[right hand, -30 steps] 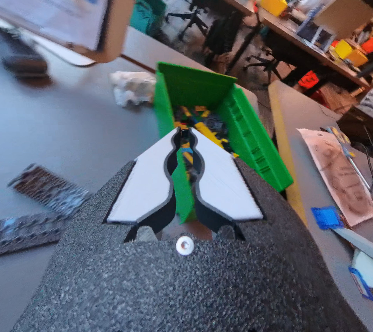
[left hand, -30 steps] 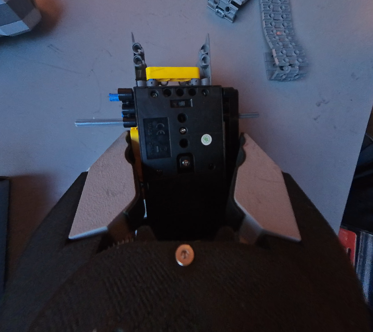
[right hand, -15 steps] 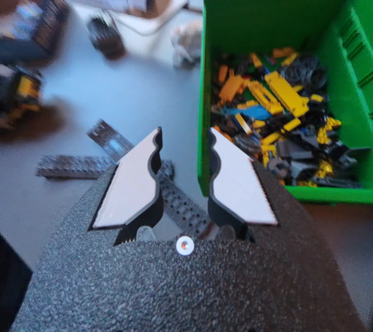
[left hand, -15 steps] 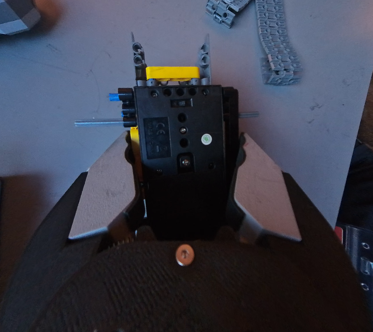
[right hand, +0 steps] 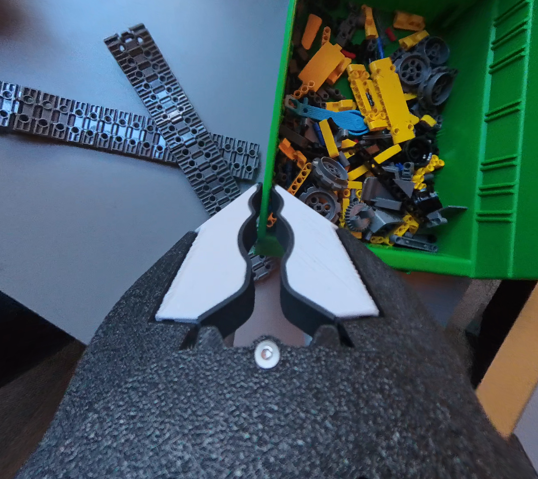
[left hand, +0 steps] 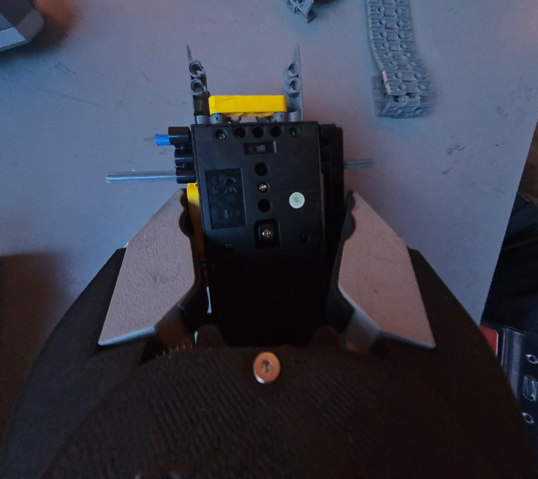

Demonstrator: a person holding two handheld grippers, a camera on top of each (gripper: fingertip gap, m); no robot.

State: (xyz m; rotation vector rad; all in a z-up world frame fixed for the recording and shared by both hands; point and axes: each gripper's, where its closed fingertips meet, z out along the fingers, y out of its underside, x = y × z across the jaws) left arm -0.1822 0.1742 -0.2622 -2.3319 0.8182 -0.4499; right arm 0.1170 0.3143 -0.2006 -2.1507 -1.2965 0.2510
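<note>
The left gripper (left hand: 263, 203) pinches a black motor block (left hand: 259, 203) over the grey table (left hand: 87, 115); grey tracks (left hand: 396, 37) lie at one o'clock. The right gripper (right hand: 265, 194) pinches the wall of a green bin (right hand: 500, 144) of bricks (right hand: 375, 98); tracks at ten o'clock.

Both wrist views look steeply down, close over the grey table (left hand: 116, 86); they share the track strips (right hand: 180, 127).

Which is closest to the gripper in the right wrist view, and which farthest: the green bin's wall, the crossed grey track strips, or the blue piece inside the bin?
From the right gripper:
1. Green bin: its left wall is pinched between the fingers.
2. Grey track strips: on the table, just left. The blue piece, inside the bin to the right, looks about as far; too close to call.
</note>
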